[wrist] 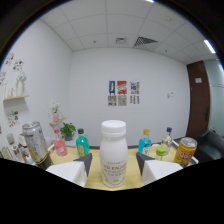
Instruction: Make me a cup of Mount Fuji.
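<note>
From the gripper view, my jaws stand open with the white bottle (113, 153) between them. My gripper (114, 162) has one dark fingertip (85, 162) on either side of the bottle's body, and I can see a sliver of gap at each side, so I judge that I have not yet clamped it. The bottle stands upright on the yellow mat (131, 172) that covers the counter, its white cap on and a label across its lower half that I cannot read.

I take this to be the picking-up step: fetching the milky ingredient for the drink. The next move calls for closing squarely on the bottle's middle, then lifting straight up so it does not tip or scrape the mat.

Around it, beyond my fingers, drinks stand in a loose row. A silver can (34, 141) stands well off to one side, with a pink bottle (60, 146) and a teal bottle (82, 143) nearer the middle. On the other side are a blue bottle with a yellow cap (144, 142), a small green-capped bottle (160, 151), a dark-capped bottle (168, 136) behind it, and an orange can (185, 151). A potted plant (67, 131) sits at the back by the wall. None of these touch the white bottle, and nothing stands in the way of a straight lift. I see no cup here to pour into.
</note>
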The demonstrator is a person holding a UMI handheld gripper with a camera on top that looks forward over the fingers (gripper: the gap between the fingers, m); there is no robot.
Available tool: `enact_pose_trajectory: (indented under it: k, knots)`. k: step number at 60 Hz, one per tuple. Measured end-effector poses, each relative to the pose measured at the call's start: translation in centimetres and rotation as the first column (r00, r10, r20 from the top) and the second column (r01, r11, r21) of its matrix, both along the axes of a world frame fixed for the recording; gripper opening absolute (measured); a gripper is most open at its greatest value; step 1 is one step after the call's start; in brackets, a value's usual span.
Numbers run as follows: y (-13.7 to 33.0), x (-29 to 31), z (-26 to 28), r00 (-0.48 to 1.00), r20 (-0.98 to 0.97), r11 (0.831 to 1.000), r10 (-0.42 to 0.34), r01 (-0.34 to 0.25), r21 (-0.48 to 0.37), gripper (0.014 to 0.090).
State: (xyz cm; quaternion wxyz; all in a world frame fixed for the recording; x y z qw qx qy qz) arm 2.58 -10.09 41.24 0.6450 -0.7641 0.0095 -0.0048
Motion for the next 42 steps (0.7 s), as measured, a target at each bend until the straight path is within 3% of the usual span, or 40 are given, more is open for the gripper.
enact_pose_trajectory:
  k: [7, 15, 28, 42]
  knots:
    - [1.5, -0.4, -1.9, 1.000, 0.006, 1.000, 0.005, -0.005, -0.016, 0.0709]
    - [2.2, 0.0, -2.7, 1.000, 0.006, 1.000, -0.022, 0.022, -0.020, 0.0513]
    - [1.3, -0.4, -1.8, 0.999, -0.041, 0.998, 0.005, -0.007, -0.061, 0.0492]
    - [-4.5, 0.6, 7.9, 0.999, -0.022, 0.991, 0.032, -0.028, 0.134, 0.0494]
